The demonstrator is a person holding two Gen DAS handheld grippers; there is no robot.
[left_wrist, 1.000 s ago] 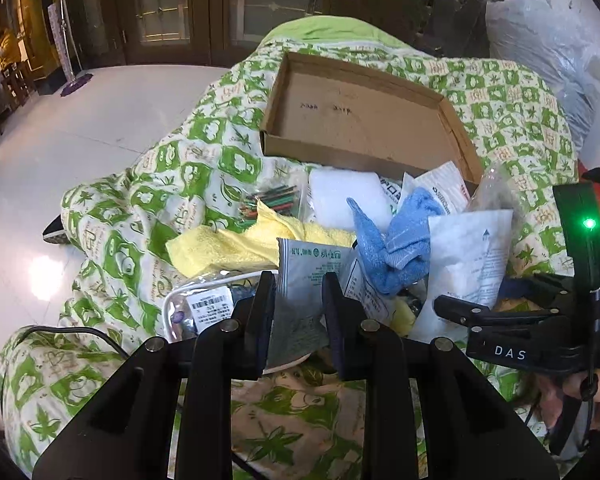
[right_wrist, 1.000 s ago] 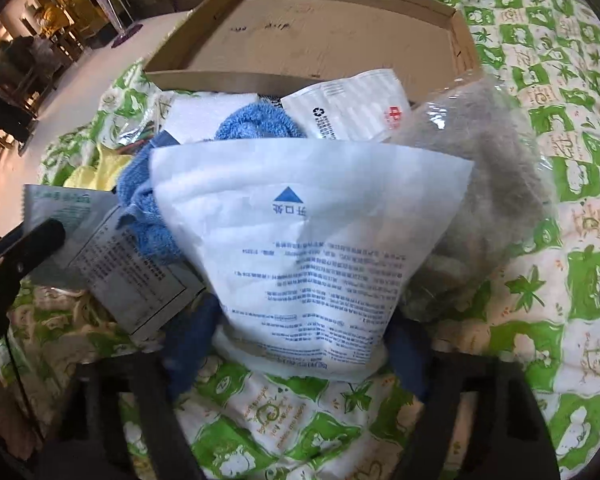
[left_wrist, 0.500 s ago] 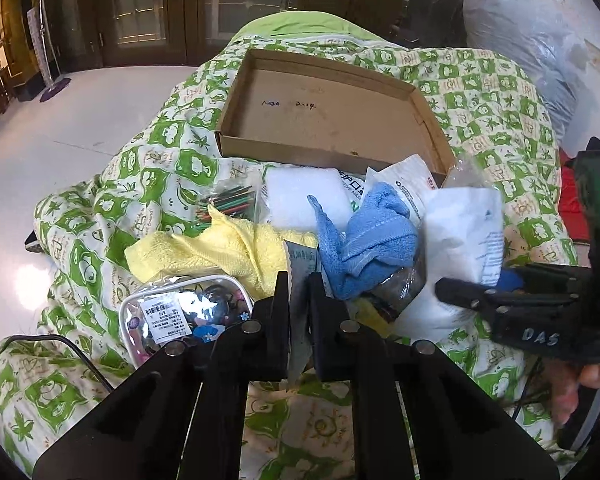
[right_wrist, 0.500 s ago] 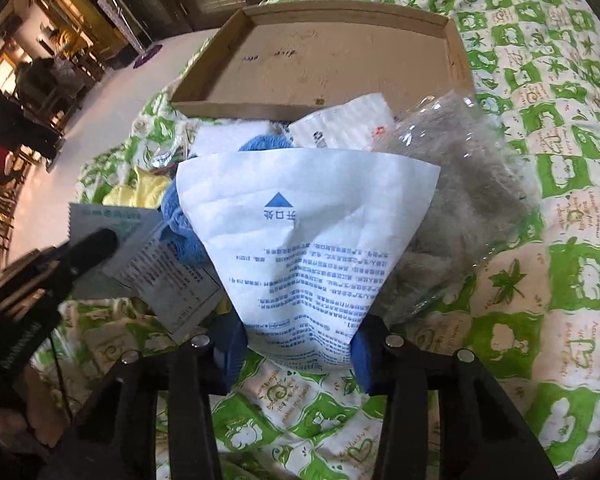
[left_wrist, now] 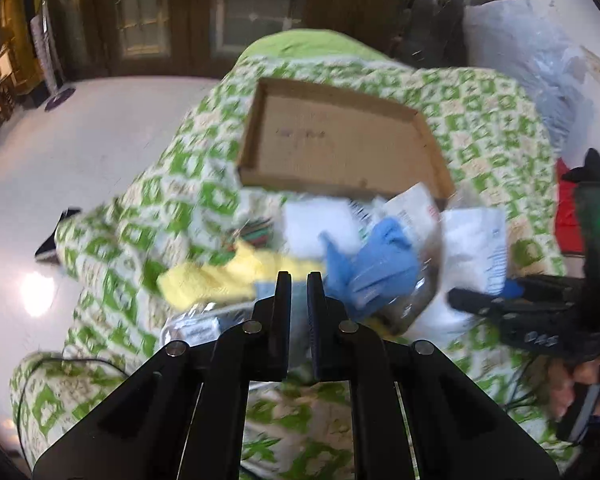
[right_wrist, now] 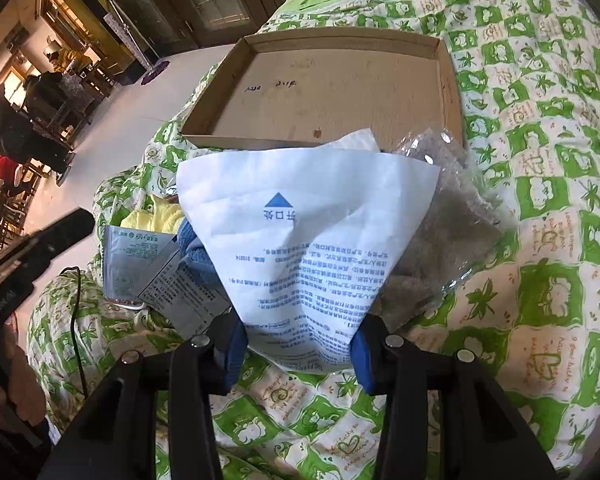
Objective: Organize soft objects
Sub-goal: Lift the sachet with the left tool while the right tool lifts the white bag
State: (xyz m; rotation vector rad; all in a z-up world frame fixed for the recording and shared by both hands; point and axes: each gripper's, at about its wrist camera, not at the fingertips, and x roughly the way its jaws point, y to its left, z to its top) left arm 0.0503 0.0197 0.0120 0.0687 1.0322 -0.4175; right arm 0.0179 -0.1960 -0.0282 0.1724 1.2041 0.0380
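A pile of soft items lies on a green-patterned quilt point(right_wrist: 548, 240) in front of a shallow cardboard tray point(right_wrist: 340, 84), also in the left wrist view point(left_wrist: 340, 140). My right gripper point(right_wrist: 298, 350) is shut on a white printed packet point(right_wrist: 308, 240) and holds it up. My left gripper point(left_wrist: 299, 284) is shut on a grey-green foil packet point(right_wrist: 136, 256), seen edge-on between its jaws. A blue cloth point(left_wrist: 376, 264), a yellow cloth point(left_wrist: 216, 276) and a white pad point(left_wrist: 320, 220) lie in the pile. The left wrist view is motion-blurred.
A clear bag of grey fluff point(right_wrist: 452, 232) lies right of the white packet. A clear pouch point(left_wrist: 196, 324) sits at the pile's near left. A white floor point(left_wrist: 80, 160) drops away on the left. A big plastic sack point(left_wrist: 532, 60) stands at the back right.
My left gripper closed fully on the foil packet and lifted it. My right gripper closed on the white packet and raised it; both cameras pulled back and up.
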